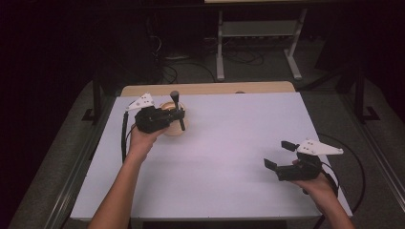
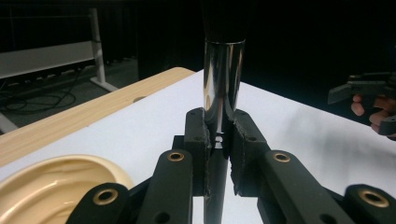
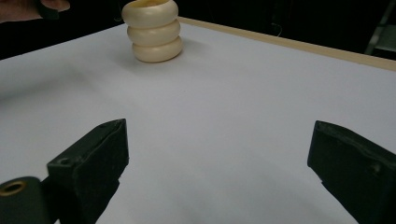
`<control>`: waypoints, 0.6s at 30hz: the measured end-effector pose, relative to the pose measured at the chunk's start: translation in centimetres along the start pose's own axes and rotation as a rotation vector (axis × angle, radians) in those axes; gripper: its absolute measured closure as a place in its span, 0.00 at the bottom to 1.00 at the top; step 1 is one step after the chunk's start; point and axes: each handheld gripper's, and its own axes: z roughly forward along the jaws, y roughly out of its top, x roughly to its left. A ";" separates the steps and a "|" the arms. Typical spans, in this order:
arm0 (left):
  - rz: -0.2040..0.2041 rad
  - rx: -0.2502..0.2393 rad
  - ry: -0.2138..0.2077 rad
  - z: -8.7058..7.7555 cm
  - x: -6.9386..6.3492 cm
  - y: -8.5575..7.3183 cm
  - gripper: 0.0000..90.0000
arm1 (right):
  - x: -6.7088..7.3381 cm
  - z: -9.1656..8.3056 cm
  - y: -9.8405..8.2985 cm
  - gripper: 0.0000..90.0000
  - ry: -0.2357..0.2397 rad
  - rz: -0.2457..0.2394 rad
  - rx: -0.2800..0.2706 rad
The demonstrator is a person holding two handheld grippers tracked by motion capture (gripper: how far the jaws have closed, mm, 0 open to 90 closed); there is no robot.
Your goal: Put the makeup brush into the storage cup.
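Left fingers [image 2: 204, 135]: clamped on the shiny metal stem of a brush [image 2: 223, 88], which stands upright between the pads, its black top running out of the left gripper view.
Left gripper [image 1: 168, 113]: held in the person's left hand [image 1: 141, 138] at the far left of the counter [image 1: 224, 143], over the cream vase.
Brush in the high view [image 1: 176, 107]: a dark rod with a rounded upper end, rising above the gripper and reaching down in front of the vase.
Cream vase [image 3: 152, 30]: a squat, three-ringed, open-topped vessel standing upright on the white counter; its rim sits just below and left of the fingers in the left gripper view.
Right fingers [image 3: 100, 154]: wide apart, nothing between them, bare counter beneath.
Right gripper [image 1: 281, 156]: held in the right hand [image 1: 317, 183] near the counter's front right corner, well apart from the vase.
Counter edge: a light wooden strip [image 1: 205, 88] along the far side.
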 end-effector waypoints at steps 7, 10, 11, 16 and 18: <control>0.004 0.001 0.016 -0.2 0.8 0.6 0.88 | -0.1 -0.1 0.0 0.05 -0.003 0.004 -0.002; -0.004 -0.008 0.021 -0.2 1.1 0.8 0.88 | -0.1 -0.1 0.0 0.05 -0.005 0.003 -0.003; -0.002 -0.006 0.022 -0.3 1.3 0.9 0.88 | -0.1 -0.1 0.0 0.05 -0.006 0.003 -0.002; -0.003 -0.008 0.032 -0.3 1.7 1.0 0.88 | -0.2 -0.2 0.0 0.05 -0.008 0.004 -0.006; -0.005 -0.010 0.038 -0.4 1.9 1.1 0.88 | -0.2 -0.2 0.0 0.05 -0.008 0.005 -0.006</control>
